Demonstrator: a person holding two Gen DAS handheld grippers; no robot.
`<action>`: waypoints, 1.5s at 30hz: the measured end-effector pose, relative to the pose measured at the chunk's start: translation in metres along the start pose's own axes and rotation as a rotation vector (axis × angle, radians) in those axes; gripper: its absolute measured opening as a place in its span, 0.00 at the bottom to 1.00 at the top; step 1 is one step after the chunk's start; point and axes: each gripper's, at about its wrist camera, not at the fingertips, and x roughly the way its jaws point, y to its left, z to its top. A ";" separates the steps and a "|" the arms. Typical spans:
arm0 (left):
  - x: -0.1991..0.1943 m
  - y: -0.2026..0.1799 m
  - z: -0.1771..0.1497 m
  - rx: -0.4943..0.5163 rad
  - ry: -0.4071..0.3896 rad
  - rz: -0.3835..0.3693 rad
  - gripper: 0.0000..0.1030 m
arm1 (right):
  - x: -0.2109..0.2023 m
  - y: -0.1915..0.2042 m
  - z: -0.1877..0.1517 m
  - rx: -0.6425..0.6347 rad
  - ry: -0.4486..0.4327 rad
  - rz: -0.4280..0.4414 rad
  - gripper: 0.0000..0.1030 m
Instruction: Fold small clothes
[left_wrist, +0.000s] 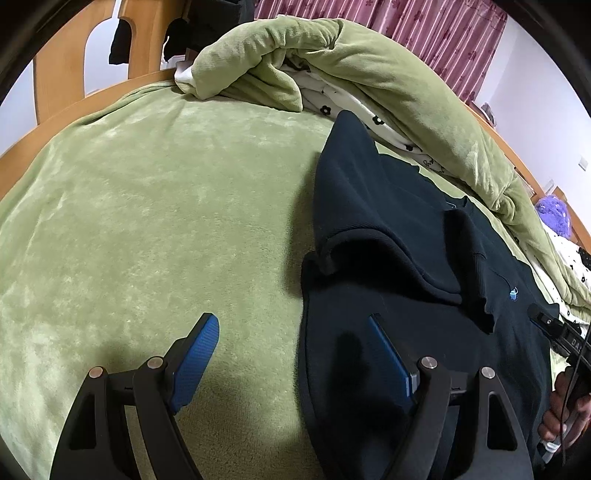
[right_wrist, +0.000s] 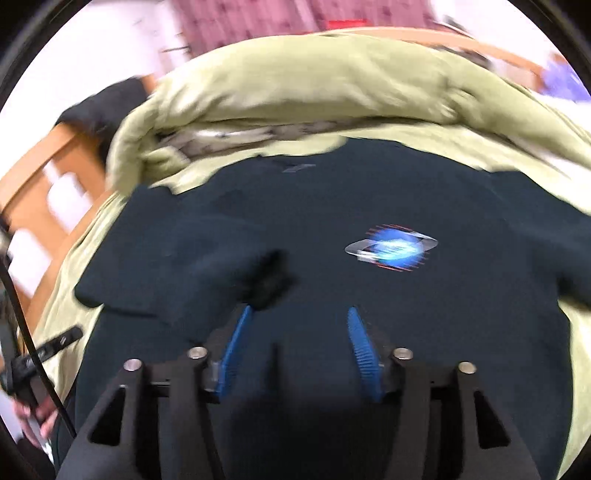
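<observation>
Fingers of the left gripper (left_wrist: 291, 354) are standing wide apart, gripping nothing, straddling the dark sweatshirt's (left_wrist: 406, 229) edge on the green bed (left_wrist: 147, 206). Right gripper (right_wrist: 297, 332) fingers are hovering parted above it, empty.

Left tongs (left_wrist: 291, 334) spread wide, nothing between; right tongs (right_wrist: 299, 321) parted, empty, angled downward.

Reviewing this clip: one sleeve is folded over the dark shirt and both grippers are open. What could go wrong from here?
The folded sleeve lies loosely bunched on the dark shirt, unheld by the open right gripper, and may slip back. The plush green blanket could get pinched by the left gripper straddling the shirt's edge.
</observation>
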 end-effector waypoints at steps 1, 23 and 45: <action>0.000 0.000 0.000 0.000 -0.001 0.002 0.78 | 0.004 0.010 0.001 -0.019 0.005 0.020 0.63; 0.015 0.003 -0.002 0.006 0.028 0.008 0.78 | 0.039 0.088 0.018 -0.275 -0.006 0.062 0.09; 0.020 0.000 -0.005 0.029 0.027 0.028 0.78 | 0.008 -0.151 0.046 0.326 0.022 -0.136 0.11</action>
